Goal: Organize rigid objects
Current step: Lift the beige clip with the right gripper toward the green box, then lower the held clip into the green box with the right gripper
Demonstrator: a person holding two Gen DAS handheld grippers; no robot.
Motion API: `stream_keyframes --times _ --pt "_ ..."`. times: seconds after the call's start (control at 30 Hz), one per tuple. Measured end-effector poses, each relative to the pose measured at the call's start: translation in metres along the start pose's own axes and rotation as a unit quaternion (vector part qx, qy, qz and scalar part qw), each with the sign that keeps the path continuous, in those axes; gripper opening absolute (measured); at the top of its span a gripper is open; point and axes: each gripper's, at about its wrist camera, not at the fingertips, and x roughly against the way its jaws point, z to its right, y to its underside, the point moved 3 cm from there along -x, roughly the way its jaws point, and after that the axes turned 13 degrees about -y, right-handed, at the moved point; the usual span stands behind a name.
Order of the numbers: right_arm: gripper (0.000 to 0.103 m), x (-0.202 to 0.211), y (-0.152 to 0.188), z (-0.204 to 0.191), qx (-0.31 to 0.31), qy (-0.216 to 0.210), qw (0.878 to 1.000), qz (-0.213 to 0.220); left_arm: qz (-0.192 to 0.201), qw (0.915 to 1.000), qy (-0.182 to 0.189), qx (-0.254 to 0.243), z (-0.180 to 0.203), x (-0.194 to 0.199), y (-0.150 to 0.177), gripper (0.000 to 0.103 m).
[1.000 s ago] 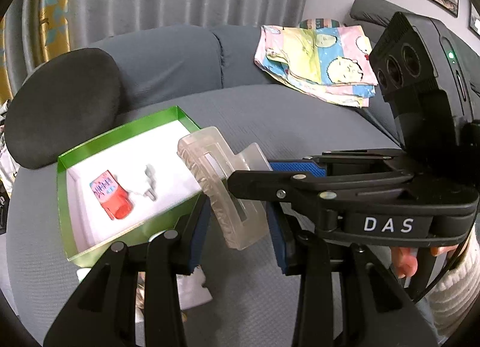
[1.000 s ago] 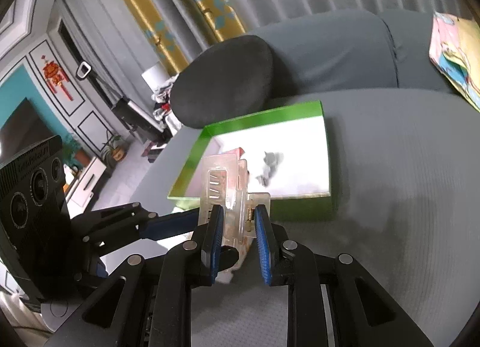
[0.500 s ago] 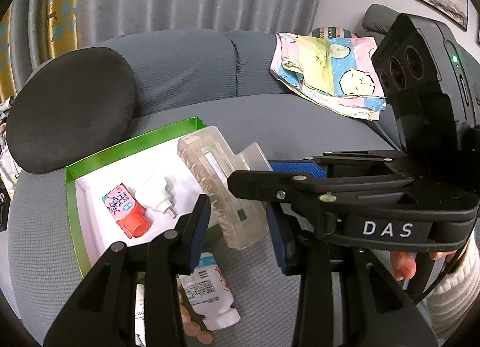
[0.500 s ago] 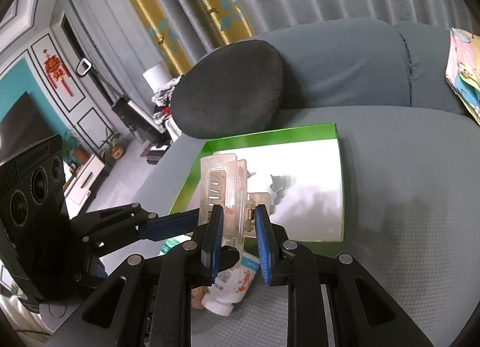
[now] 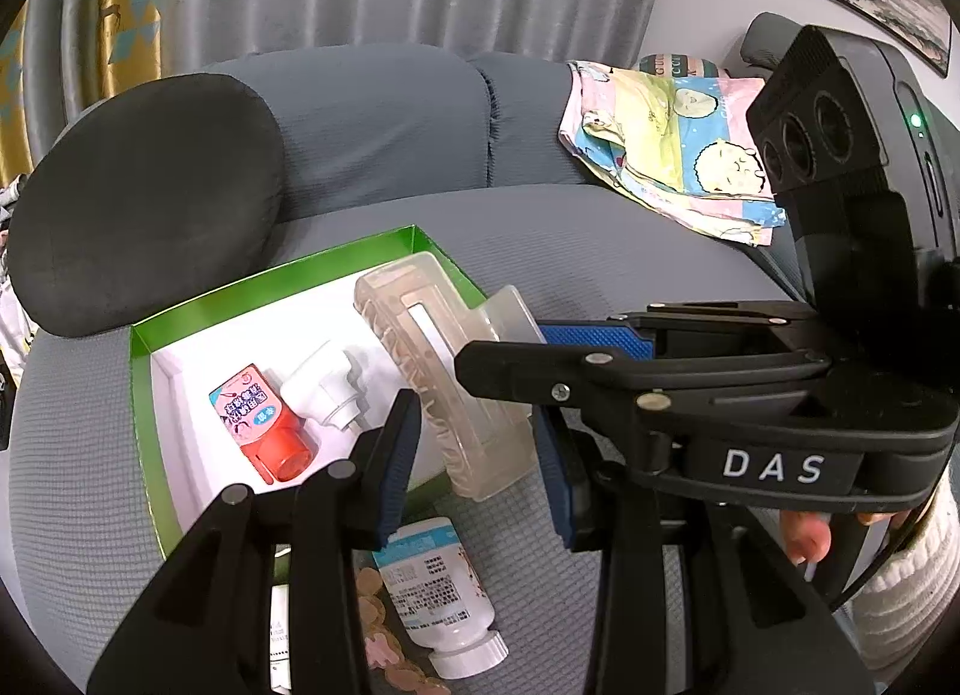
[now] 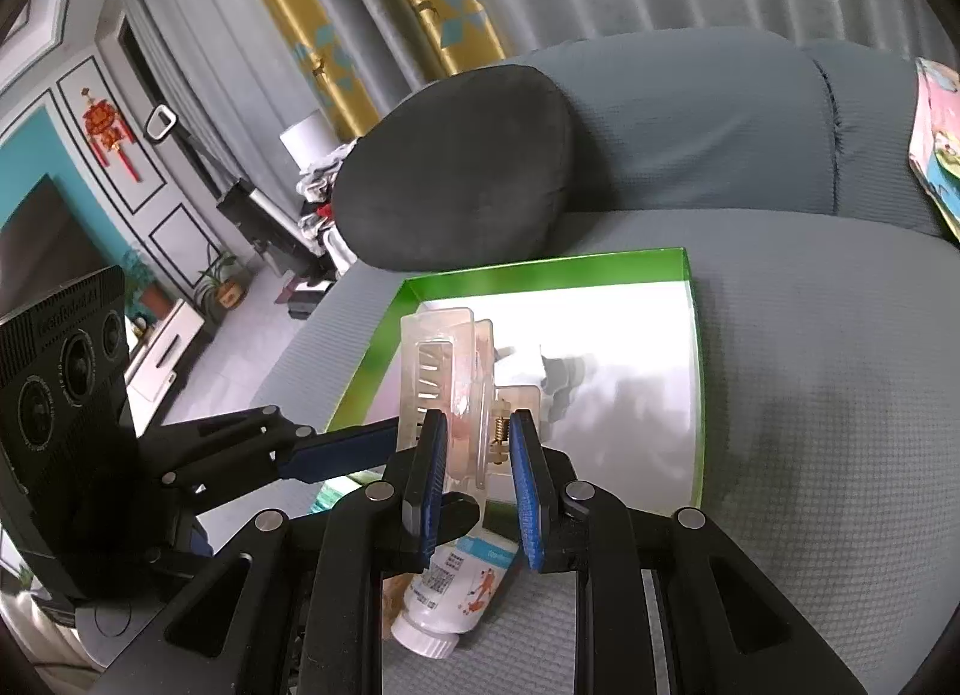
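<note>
My right gripper [image 6: 474,473] is shut on the handle end of a clear plastic hair claw clip [image 6: 447,371] and holds it above the near edge of a green box [image 6: 540,272] with a white floor. In the left wrist view the clip [image 5: 444,377] hangs between the open fingers of my left gripper [image 5: 480,455], which do not touch it. The box [image 5: 270,287] holds a small red bottle [image 5: 264,425] and a white plug-in device [image 5: 324,389]. A white pill bottle [image 5: 438,593] lies on the sofa just in front of the box; it also shows in the right wrist view [image 6: 456,587].
The box sits on a grey sofa seat [image 6: 810,455]. A dark round cushion [image 5: 144,197] leans behind the box. A folded cartoon-print cloth [image 5: 666,143] lies at the back right. Small papers and a packet [image 5: 372,635] lie beside the pill bottle.
Both grippers have drawn back and risen with the clip, so the box looks farther away. The pill bottle and papers in front of the box have come into view.
</note>
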Motion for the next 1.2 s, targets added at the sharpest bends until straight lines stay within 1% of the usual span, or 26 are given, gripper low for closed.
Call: stream_keyframes --times 1.2 --pt "0.023 -0.034 -0.003 0.021 -0.021 0.005 1.000 -0.021 -0.039 0.9991 0.000 0.014 -0.016 -0.047 -0.005 0.037"
